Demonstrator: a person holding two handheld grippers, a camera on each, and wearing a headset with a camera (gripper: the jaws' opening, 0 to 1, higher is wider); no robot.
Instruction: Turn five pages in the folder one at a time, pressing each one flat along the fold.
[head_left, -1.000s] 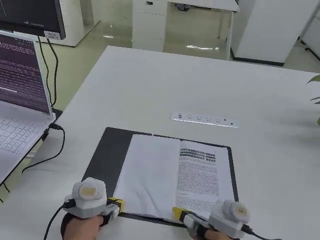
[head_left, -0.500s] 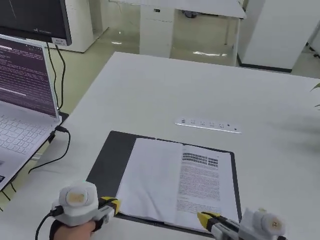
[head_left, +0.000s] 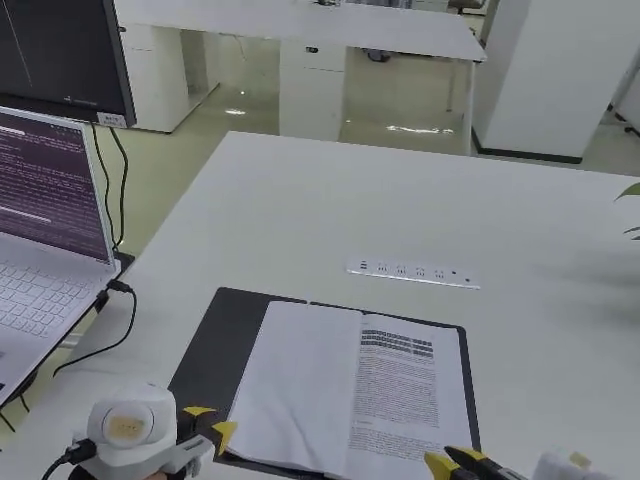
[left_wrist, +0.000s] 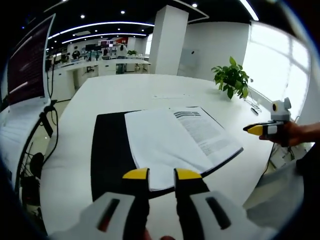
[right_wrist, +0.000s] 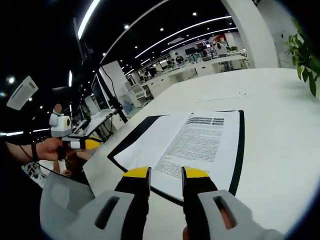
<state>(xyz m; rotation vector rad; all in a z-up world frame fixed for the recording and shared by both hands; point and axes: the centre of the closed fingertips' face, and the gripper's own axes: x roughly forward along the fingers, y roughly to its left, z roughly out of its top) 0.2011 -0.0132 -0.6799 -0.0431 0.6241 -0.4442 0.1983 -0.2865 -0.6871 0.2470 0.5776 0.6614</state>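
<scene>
Folder (head_left: 215, 345) open flat at table (head_left: 300, 200) front edge. Left gripper (head_left: 212, 422) by its left corner, right gripper (head_left: 450, 460) by right corner. Both open a crack, holding nothing. Next: pinch just one printed page (head_left: 405, 385) corner, flip slow, rub along fold.

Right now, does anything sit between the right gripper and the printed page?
Nothing visible does. The right gripper hovers at the folder's near edge, jaws open, the printed page straight ahead. The power strip lies beyond the folder.

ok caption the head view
Open black folder on a white workbench, left claw and right claw poised by its near edge
</scene>
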